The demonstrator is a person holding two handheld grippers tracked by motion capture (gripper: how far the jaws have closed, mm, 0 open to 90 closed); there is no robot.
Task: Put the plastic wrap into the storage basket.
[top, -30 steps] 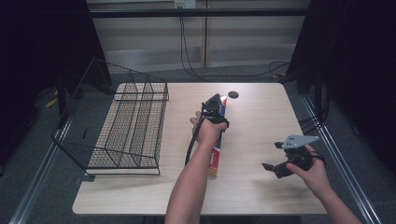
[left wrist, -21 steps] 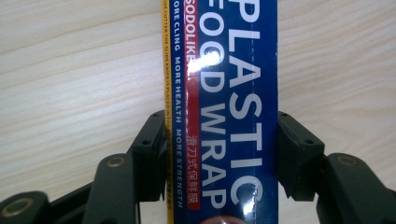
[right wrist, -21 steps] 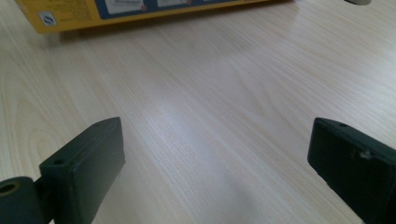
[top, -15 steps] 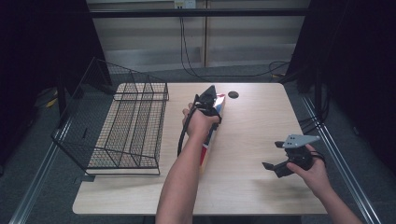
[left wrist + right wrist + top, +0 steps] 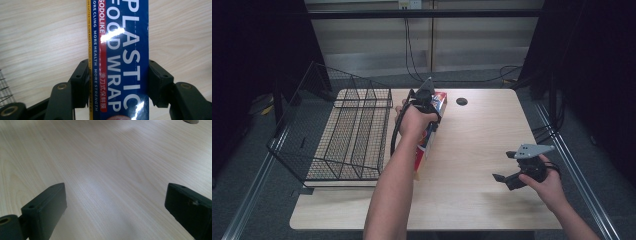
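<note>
High view looks down on the table (image 5: pixel 472 150); both gripper views skim its wood close-up

We see a pale wooden table (image 5: pixel 472 200) with a round cable hole (image 5: pixel 461 101) near its far edge. A black wire rack (image 5: pixel 347 135) rests on the table's left side, its frame overhanging the edge. Cables (image 5: pixel 512 75) trail across the grey floor (image 5: pixel 242 165) beyond.
</note>
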